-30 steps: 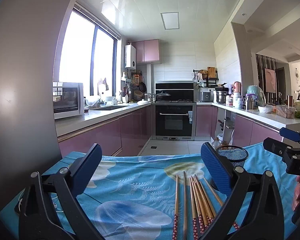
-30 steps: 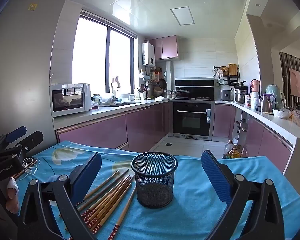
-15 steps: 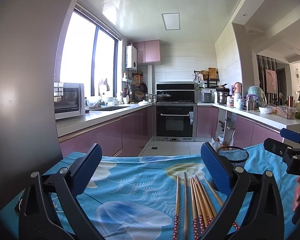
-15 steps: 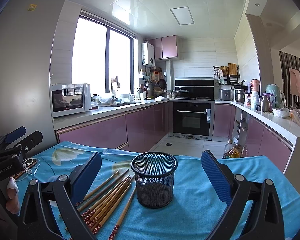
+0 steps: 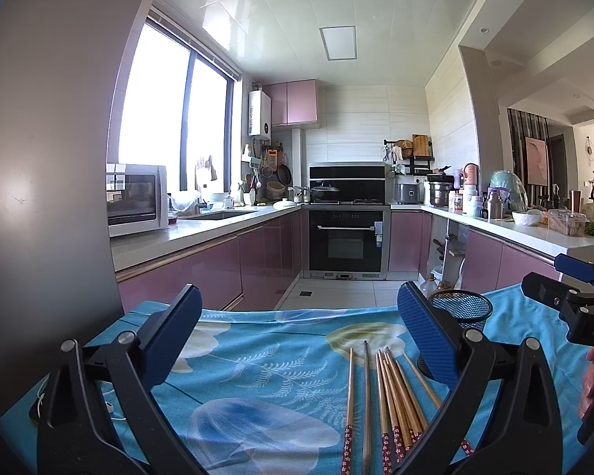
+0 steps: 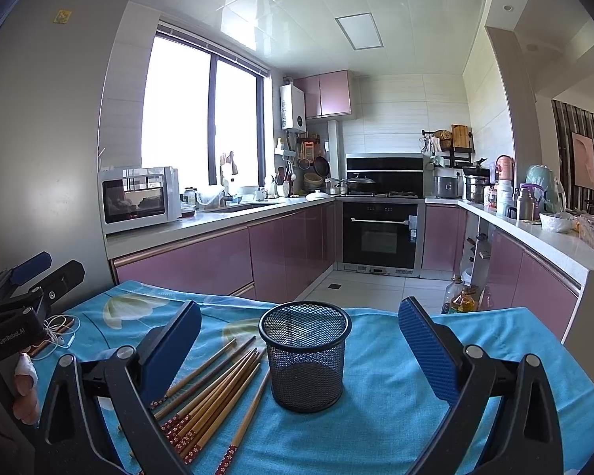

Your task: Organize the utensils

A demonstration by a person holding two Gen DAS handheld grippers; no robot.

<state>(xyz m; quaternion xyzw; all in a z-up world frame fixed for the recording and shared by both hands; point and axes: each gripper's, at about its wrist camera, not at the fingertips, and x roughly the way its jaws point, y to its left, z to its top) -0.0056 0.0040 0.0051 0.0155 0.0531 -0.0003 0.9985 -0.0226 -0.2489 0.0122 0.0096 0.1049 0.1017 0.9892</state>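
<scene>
A blue floral tablecloth point(image 6: 396, 360) covers the work surface, with white earphones point(image 6: 61, 332) near its left edge. The left gripper point(image 5: 297, 336) hovers with fingers spread, holding nothing. A loose bundle of wooden chopsticks point(image 6: 214, 388) lies flat just left of the upright black mesh utensil holder point(image 6: 305, 356), one stick beside its base. The right gripper point(image 6: 297, 348) is also spread wide and empty. Behind: a grey refrigerator point(image 6: 39, 138), white microwave point(image 6: 138, 198), bright window point(image 6: 198, 118), mauve cabinets point(image 6: 289, 245), built-in oven point(image 6: 380, 233), and a cluttered right-hand counter point(image 6: 550, 237).
</scene>
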